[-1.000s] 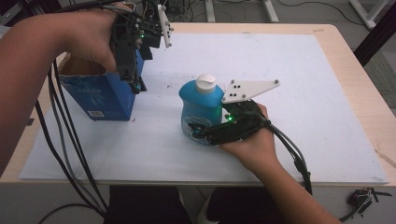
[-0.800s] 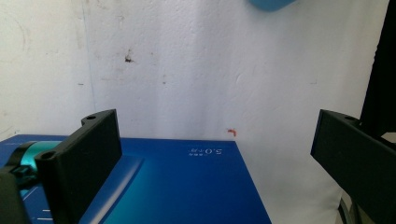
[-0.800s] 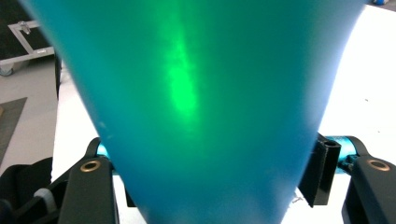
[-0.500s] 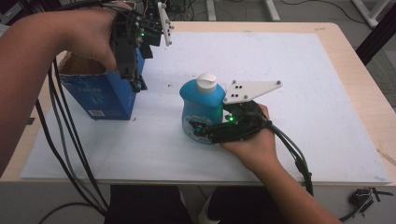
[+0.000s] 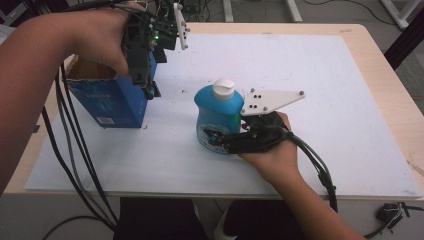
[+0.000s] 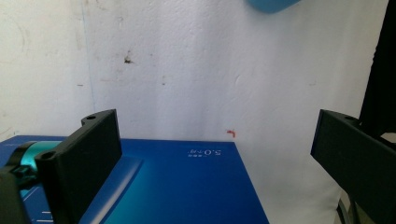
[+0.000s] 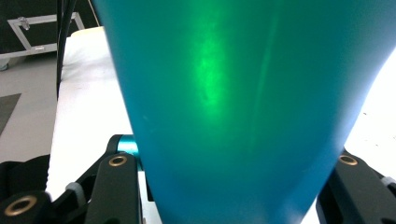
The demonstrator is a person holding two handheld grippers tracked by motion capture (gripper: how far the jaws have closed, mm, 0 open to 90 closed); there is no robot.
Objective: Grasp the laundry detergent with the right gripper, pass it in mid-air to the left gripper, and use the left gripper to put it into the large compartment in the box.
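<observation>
Right gripper view: we see our right claw (image 7: 233, 186), jaws just closing, clamped on the blue bottle (image 7: 243, 107); left claw (image 6: 215, 158) gapes above the blue box (image 6: 187, 186).

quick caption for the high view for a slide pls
Right gripper closes on a blue bottle with a white cap while the left gripper hangs open at a blue box.

Right tool (image 5: 220, 140) clamped, left tool (image 5: 150, 92) agape.

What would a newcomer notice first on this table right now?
The blue bottle with its white cap stands mid-table, the right gripper shut on its lower body. At the table's left edge stands an open blue box, the left gripper hovering open beside it.
</observation>
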